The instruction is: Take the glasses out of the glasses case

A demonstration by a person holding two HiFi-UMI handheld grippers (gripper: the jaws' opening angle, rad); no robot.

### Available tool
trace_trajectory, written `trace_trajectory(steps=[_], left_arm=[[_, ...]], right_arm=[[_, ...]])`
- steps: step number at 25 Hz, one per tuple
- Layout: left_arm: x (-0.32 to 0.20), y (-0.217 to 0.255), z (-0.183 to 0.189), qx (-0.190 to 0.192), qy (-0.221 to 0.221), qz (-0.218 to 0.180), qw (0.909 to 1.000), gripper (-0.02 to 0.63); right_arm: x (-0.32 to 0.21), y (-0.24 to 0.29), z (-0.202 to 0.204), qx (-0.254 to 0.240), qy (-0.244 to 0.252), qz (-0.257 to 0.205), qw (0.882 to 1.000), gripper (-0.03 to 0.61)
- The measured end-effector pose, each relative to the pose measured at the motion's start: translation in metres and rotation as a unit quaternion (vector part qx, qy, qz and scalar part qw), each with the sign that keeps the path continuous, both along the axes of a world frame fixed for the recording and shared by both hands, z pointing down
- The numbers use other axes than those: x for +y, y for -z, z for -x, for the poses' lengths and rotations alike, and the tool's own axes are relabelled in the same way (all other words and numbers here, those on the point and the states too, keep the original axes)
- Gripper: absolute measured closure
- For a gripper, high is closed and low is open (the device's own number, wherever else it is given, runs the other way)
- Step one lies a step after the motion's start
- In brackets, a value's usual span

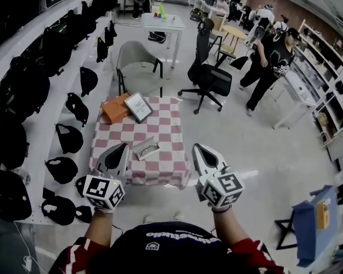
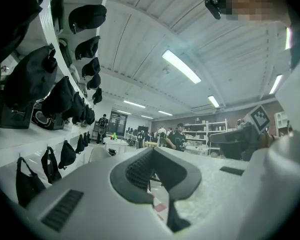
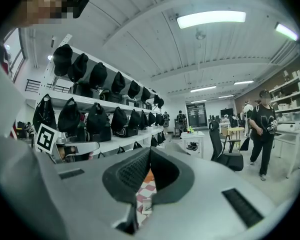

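A small table with a red-and-white checked cloth [image 1: 171, 124] stands in front of me. An orange glasses case [image 1: 115, 108] lies shut at its far left corner. Nearer me, a pair of glasses [image 1: 148, 149] lies on a flat light grey piece at the table's front. My left gripper [image 1: 121, 148] hangs over the table's near left edge, jaws together and holding nothing. My right gripper [image 1: 198, 149] is raised off the near right corner, also shut and empty. Through the slit below the right gripper's [image 3: 149, 151] jaws I see the checked cloth and the orange case [image 3: 148, 178].
A framed picture [image 1: 138, 106] lies beside the orange case. Behind the table stand a grey chair [image 1: 138, 61] and a black office chair [image 1: 208, 76]. White shelves with black bags [image 1: 68, 104] run along the left. A person [image 1: 271, 61] walks at the far right.
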State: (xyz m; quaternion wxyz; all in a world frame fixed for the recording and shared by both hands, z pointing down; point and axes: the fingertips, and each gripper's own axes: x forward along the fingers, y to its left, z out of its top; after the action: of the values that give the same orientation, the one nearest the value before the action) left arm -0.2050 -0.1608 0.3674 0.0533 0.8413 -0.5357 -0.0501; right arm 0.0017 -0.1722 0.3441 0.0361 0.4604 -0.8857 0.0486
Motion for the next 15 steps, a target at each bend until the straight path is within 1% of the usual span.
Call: trace_trajectory(steps=[2, 6, 12, 15], left_arm=[[-0.003, -0.001, 0.001, -0.010, -0.002, -0.004, 0.9999, 0.609], [-0.010, -0.004, 0.001, -0.011, -0.001, -0.004, 0.9999, 0.609], [-0.026, -0.003, -0.014, -0.011, -0.014, -0.004, 0.9998, 0.609], [-0.033, 0.002, -0.020, -0.014, -0.014, -0.007, 0.9998, 0.609]], right_arm=[[-0.003, -0.001, 0.003, 0.000, 0.001, 0.000, 1.000, 0.584], [-0.009, -0.001, 0.006, -0.002, 0.006, -0.002, 1.000, 0.584], [-0.027, -0.001, 0.004, -0.010, 0.016, -0.006, 1.000, 0.584], [-0.034, 0.002, 0.000, -0.016, 0.023, -0.012, 1.000, 0.584]])
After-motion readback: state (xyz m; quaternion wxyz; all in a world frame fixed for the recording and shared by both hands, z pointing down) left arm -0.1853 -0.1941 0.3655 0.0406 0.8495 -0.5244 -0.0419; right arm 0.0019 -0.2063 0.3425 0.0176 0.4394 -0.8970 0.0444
